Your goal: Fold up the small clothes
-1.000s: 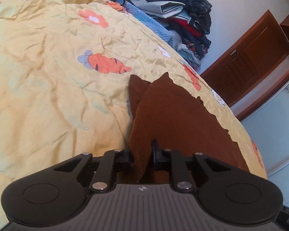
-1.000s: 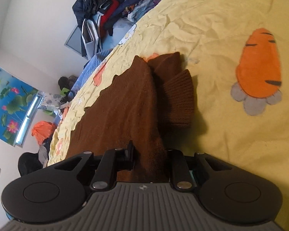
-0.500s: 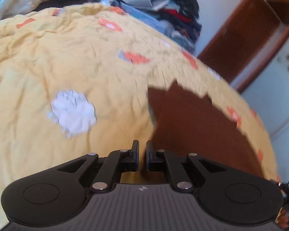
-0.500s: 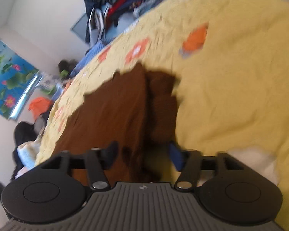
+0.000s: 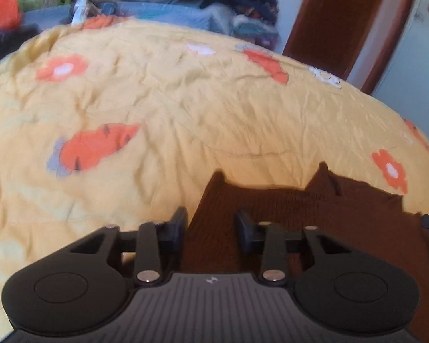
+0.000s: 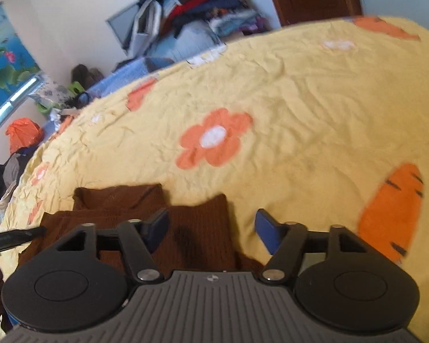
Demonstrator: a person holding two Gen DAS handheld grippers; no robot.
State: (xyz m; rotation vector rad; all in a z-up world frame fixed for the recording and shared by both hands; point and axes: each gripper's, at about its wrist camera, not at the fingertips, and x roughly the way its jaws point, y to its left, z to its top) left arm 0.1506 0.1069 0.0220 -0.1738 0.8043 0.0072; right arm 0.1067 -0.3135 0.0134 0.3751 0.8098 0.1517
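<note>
A brown knitted garment (image 5: pixel 343 217) lies flat on the yellow quilt (image 5: pixel 186 100) printed with carrots and flowers. My left gripper (image 5: pixel 211 217) hovers over the garment's left edge. Its jaws are opening, with cloth below the gap and neither pad pressing on it. In the right wrist view the same garment (image 6: pixel 117 200) lies at lower left, its ribbed cuff (image 6: pixel 203 228) under my right gripper (image 6: pixel 211 218). Those jaws stand wide and are closing; the cuff lies between them, and neither pad presses on it. The left gripper's black finger (image 6: pixel 14 237) shows at the left edge.
A heap of clothes (image 6: pixel 191 8) is piled against the far wall, beside a wooden door (image 5: pixel 329 14). Blue bedding (image 5: pixel 163 14) borders the quilt's far edge. An orange bag (image 6: pixel 23 134) sits at the left. Bare quilt (image 6: pixel 314 100) stretches ahead of both grippers.
A second ago both grippers were shut on the brown garment. Both have let go and rolled level; the garment now lies flat. The left jaws, shut and empty half a second ago, have parted.
</note>
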